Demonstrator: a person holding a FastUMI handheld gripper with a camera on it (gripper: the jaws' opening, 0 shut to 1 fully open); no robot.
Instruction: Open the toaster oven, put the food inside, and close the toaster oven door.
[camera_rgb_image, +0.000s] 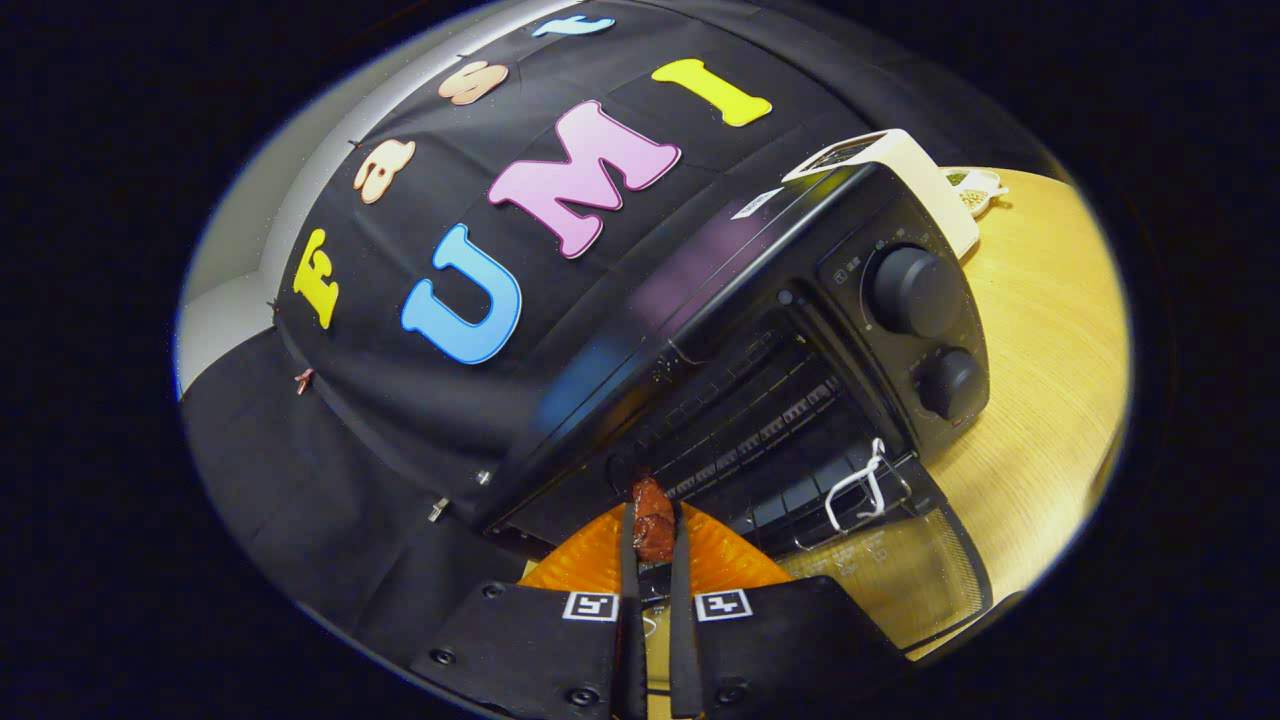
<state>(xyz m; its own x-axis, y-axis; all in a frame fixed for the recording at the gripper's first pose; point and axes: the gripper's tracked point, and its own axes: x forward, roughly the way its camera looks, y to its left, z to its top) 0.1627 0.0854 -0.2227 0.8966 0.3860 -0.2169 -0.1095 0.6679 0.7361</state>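
- Gripping a small reddish-brown piece of food (652, 522), the gripper (654, 540) has its two fingers drawn narrow, one pressing on each side of the morsel, so the food sits right between the tips.
- Just under and behind the held food lies an orange plate (585, 560), its ribbed surface fanning out to either side of the fingers; the food looks lifted clear of it, though the gap itself is hard to read.
- Just ahead of the fingers and off to their right, the toaster oven door (900, 560) hangs open and flat, its glass facing up and a white wire handle (858, 490) standing at its hinge-side edge.
- Beyond the tips opens the dark cavity of the toaster oven (700, 330), with the wire rack (760, 430) running across it; two round knobs (915, 290) sit further right on the front panel.
- Farther still, past the oven, a white appliance (900, 160) stands on the wooden table (1050, 350).
- My reading of the step: opening is done and the food is being carried in; placing and closing remain.
- The next move calls for carrying the food forward over the door and onto the rack, keeping low enough to clear the cavity's upper edge, before spreading the fingers.
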